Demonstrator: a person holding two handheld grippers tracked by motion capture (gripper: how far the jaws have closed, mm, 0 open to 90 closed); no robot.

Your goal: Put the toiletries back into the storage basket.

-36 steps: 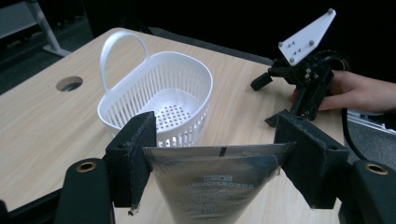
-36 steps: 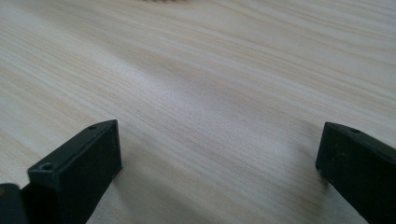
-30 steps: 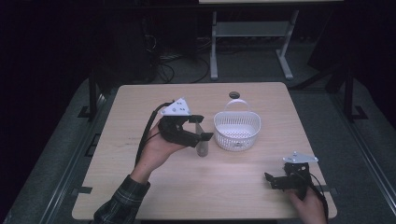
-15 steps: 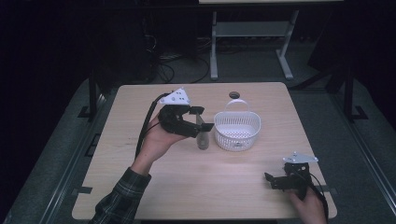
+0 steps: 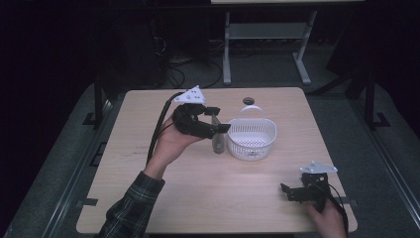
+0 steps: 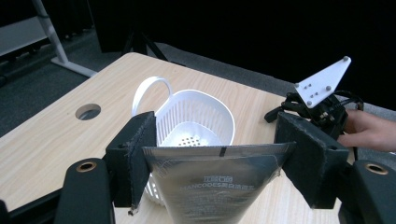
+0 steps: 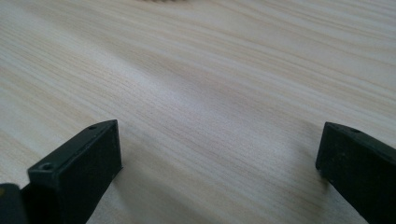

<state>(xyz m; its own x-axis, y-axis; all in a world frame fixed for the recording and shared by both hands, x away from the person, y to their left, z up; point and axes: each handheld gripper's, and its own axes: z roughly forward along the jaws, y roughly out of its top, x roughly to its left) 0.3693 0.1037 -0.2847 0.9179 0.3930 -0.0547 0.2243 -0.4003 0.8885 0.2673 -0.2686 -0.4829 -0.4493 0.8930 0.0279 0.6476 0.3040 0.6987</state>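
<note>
From the high view, my left gripper (image 5: 214,119) holds a silvery pouch (image 5: 217,141) upright just beside the white basket (image 5: 251,139); my right gripper (image 5: 292,192) rests low near the surface's (image 5: 208,198) front right corner. The left gripper view shows the fingers (image 6: 140,154) pinching the pouch's (image 6: 217,186) top edge, basket (image 6: 196,114) behind. In the right gripper view, the fingers (image 7: 79,163) are spread wide over bare wood.

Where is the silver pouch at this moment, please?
In the high view, the silver pouch stands between the left gripper's jaws, just left of the white basket, near the table's middle.
</note>
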